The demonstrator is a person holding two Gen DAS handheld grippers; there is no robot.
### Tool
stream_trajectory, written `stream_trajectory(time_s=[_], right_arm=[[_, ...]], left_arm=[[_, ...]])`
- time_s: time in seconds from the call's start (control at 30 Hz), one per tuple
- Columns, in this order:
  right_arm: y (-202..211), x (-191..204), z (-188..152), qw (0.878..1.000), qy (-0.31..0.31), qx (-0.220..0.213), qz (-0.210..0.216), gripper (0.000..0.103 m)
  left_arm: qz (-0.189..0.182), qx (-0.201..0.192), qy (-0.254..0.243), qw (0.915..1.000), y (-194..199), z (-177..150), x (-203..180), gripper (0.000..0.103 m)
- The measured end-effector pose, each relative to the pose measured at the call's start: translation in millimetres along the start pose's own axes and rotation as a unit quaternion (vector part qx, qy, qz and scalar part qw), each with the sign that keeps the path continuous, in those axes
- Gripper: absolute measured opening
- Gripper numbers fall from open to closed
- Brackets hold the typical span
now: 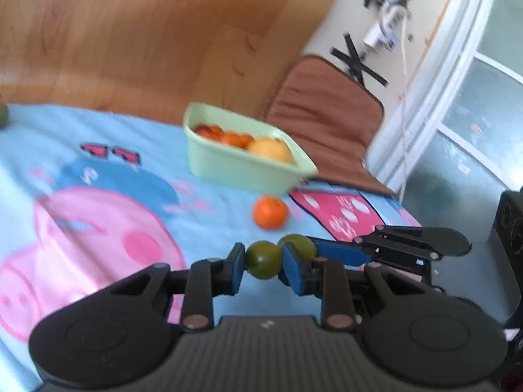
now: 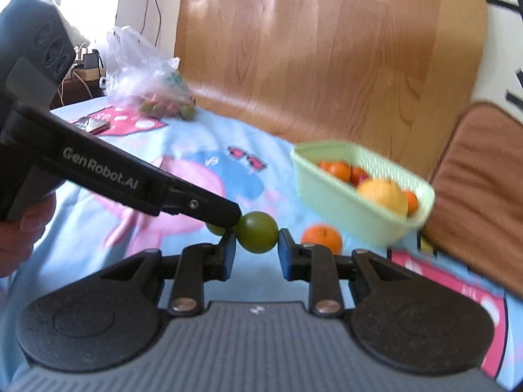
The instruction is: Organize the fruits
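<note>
My left gripper (image 1: 263, 261) is shut on a small green fruit (image 1: 263, 260) above the blue cartoon blanket (image 1: 98, 163). My right gripper (image 2: 257, 245) is shut on a second green fruit (image 2: 257, 232); it shows in the left wrist view as a fruit (image 1: 299, 243) just right of the first, held by the right gripper (image 1: 313, 248). The two grippers are close side by side. A pale green basket (image 1: 242, 163) (image 2: 343, 202) holds oranges and a yellow fruit. A loose orange (image 1: 270, 212) (image 2: 322, 238) lies in front of the basket.
A clear plastic bag (image 2: 147, 78) with more green and red fruit lies at the blanket's far left. A brown cushion (image 1: 330, 121) (image 2: 480, 176) sits right of the basket. A wooden headboard (image 1: 147, 32) stands behind. A person's hand (image 2: 23, 228) holds the left gripper.
</note>
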State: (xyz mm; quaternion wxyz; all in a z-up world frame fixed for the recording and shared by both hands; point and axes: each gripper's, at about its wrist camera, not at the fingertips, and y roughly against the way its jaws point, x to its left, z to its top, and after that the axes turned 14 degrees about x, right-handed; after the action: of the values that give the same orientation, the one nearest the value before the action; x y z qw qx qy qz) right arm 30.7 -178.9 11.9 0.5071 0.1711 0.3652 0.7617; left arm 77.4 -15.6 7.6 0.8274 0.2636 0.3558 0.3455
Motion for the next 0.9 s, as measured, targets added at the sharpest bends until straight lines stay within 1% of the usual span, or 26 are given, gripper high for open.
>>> stream_trajectory(time_s=[0.1,0.23,0.37,0.4,0.43,0.5,0.6,0.63,0.7,0.73,0.77,0.83,0.9], right_arm=[[6.5,-1.5,-14.8,1.0,-0.024,0.019,-0.001,0.03],[14.2,2.6,-30.6,0.998,-0.049,0.028,-0.008,0.03],[15.3,6.0,-38.0,0.998,-0.059,0.024,-0.018,0.031],[14.9,7.3,-38.2,0.998,-0.058,0.021,-0.021,0.031],[15.4,6.8,-39.9,0.998,-0.058,0.02,-0.022,0.032],[14.8,8.0,-42.0,0.998,-0.057,0.017,-0.025,0.033],[14.5,5.8,-43.9,0.998,-0.061,0.012,-0.023,0.033],[14.9,4.8,-44.1,0.998,-0.064,0.012,-0.023,0.031],[16.5,2.6,-45.4,0.997,-0.069,0.011,-0.021,0.031],[17.2,0.8,-46.3,0.997,-0.073,0.011,-0.019,0.031],[18.5,-1.1,-47.5,0.997,-0.08,0.01,-0.017,0.031],[20.8,-6.3,-50.2,0.995,-0.095,0.01,-0.022,0.031],[22.1,-12.1,-52.8,0.994,-0.112,0.011,-0.017,0.031]], left_arm=[[-0.011,0.017,-0.006,0.9998,-8.1,-10.9,-10.1,0.026],[-0.01,0.027,-0.025,0.9993,-15.0,-20.9,-21.6,0.026],[0.002,0.017,-0.038,0.9991,-16.2,-26.8,-26.8,0.027],[0.005,0.014,-0.038,0.9992,-16.5,-27.8,-27.4,0.03],[0.009,0.011,-0.039,0.9992,-16.9,-29.0,-27.6,0.037],[0.012,0.008,-0.035,0.9993,-17.1,-29.9,-26.1,0.042],[0.007,0.007,-0.031,0.9995,-17.5,-28.5,-23.9,0.042],[0.004,0.007,-0.032,0.9995,-17.6,-28.4,-23.4,0.042],[-0.001,0.008,-0.035,0.9994,-18.4,-27.8,-24.2,0.041],[0.004,0.009,-0.037,0.9993,-19.1,-28.1,-25.3,0.038],[0.009,0.011,-0.039,0.9992,-20.1,-28.3,-26.2,0.038],[0.01,0.012,-0.041,0.999,-20.4,-28.3,-27.0,0.038],[0.009,0.012,-0.04,0.9991,-20.7,-28.0,-26.8,0.038]])
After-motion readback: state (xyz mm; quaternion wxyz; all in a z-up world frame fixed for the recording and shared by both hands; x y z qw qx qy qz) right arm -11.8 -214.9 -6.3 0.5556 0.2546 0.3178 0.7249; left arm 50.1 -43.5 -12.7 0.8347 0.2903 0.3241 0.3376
